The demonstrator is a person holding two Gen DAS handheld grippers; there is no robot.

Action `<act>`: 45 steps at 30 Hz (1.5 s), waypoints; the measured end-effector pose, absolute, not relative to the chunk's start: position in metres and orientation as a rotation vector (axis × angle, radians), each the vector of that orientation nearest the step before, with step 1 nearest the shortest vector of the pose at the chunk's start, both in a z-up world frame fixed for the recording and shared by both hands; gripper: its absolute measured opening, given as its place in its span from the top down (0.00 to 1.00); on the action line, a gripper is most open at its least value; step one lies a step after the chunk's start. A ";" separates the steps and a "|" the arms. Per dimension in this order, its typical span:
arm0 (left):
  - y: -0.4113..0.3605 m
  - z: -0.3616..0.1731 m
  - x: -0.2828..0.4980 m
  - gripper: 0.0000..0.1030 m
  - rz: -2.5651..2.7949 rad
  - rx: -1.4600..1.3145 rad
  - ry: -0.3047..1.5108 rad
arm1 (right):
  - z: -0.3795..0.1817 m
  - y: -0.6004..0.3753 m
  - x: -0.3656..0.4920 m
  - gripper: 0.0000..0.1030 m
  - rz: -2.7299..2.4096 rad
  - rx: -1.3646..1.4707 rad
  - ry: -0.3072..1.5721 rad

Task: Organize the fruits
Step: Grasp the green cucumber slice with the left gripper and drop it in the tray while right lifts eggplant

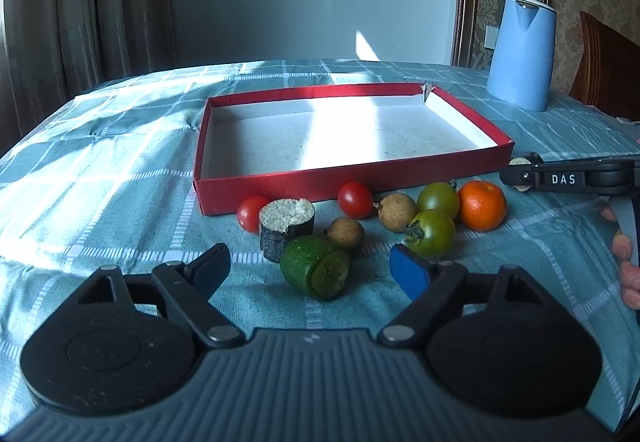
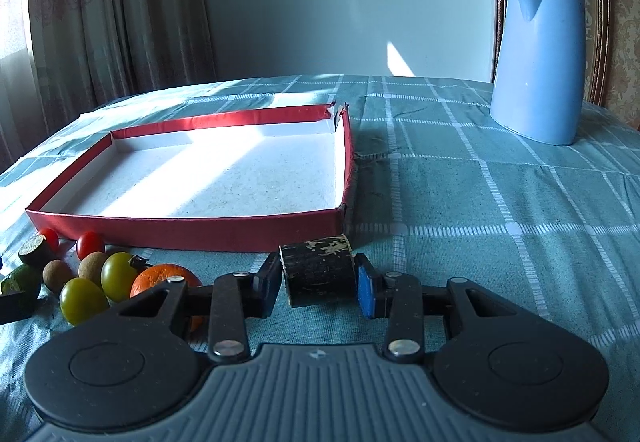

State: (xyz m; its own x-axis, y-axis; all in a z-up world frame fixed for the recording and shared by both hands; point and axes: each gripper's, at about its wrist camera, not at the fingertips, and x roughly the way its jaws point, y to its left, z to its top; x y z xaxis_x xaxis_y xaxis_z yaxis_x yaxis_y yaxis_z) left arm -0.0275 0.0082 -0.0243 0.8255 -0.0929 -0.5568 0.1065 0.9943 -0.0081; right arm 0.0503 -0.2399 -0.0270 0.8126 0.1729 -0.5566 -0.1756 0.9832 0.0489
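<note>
A shallow red box with a white inside lies on the checked cloth, and shows in the right wrist view. In front of it lie two red tomatoes, two green tomatoes, two brown longans, an orange, a dark cane piece and a cut green fruit. My left gripper is open around the green fruit. My right gripper is shut on a second dark cane piece, just right of the orange.
A blue kettle stands at the back right of the table. A wooden chair back is behind it. Curtains hang at the left. The cloth right of the box is bare.
</note>
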 end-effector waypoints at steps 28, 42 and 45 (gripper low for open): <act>0.003 -0.007 -0.028 0.68 -0.155 0.048 0.554 | -0.027 -0.238 0.047 0.63 0.188 0.002 0.591; 0.015 0.015 0.056 0.68 -0.089 0.019 0.533 | -0.024 -0.241 0.044 0.63 0.166 0.020 0.561; 0.017 0.012 0.072 0.68 -0.069 0.024 0.548 | -0.023 -0.240 0.043 0.63 0.158 0.017 0.551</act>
